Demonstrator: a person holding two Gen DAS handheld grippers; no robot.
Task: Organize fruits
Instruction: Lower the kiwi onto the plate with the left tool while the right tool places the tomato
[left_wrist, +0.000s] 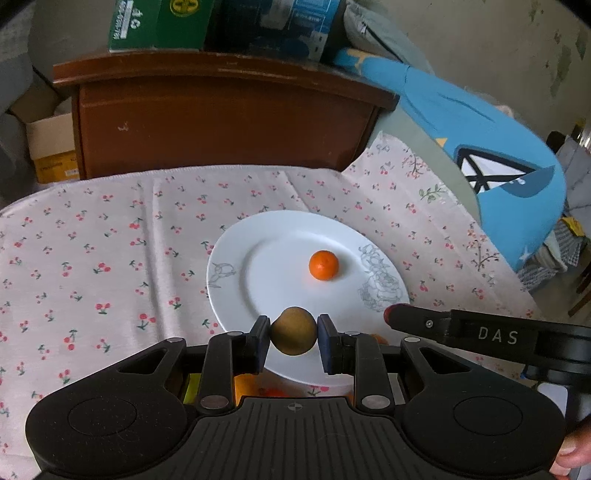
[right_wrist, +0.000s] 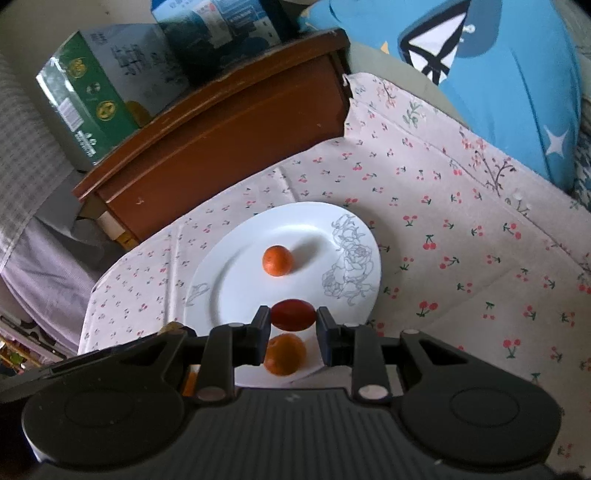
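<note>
Two small fruits ride above the white plate's near rim, the left tool clamped on a firm brown fruit, the right tool squeezing a soft, easily bruised red fruit across its middle.

Two wrist cameras looked steeply down, close over the table.
Both shared the round white floral-edged plate, the brown wooden cabinet at twelve o'clock.
</note>
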